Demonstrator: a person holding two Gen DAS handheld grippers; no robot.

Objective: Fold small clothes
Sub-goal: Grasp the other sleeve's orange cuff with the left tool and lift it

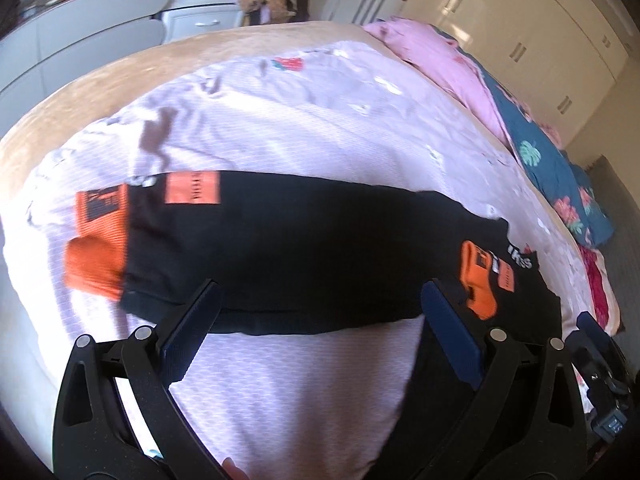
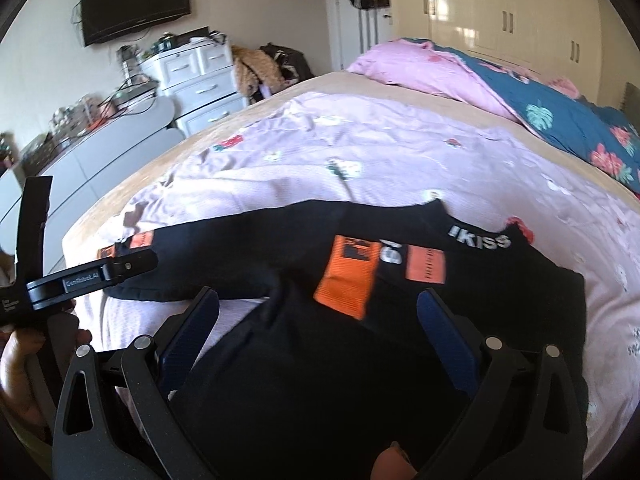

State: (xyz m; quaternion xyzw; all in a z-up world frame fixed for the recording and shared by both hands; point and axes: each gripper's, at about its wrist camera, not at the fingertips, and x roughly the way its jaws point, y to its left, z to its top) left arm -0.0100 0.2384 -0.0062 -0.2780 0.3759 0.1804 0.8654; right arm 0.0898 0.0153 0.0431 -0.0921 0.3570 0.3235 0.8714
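A small black garment with orange cuffs and orange patches lies spread across the lilac bedsheet; one orange cuff is at its left end, another at the right. In the right wrist view the garment fills the foreground, with white lettering "IKISS". My left gripper is open and empty, just above the garment's near edge. My right gripper is open and empty over the garment's right part. The left gripper's body shows at the left of the right wrist view.
A pink and teal floral duvet is bunched at the bed's far right. White drawers, a grey desk with clutter, a wall TV and wardrobes stand beyond the bed. The right gripper's body is at the right edge.
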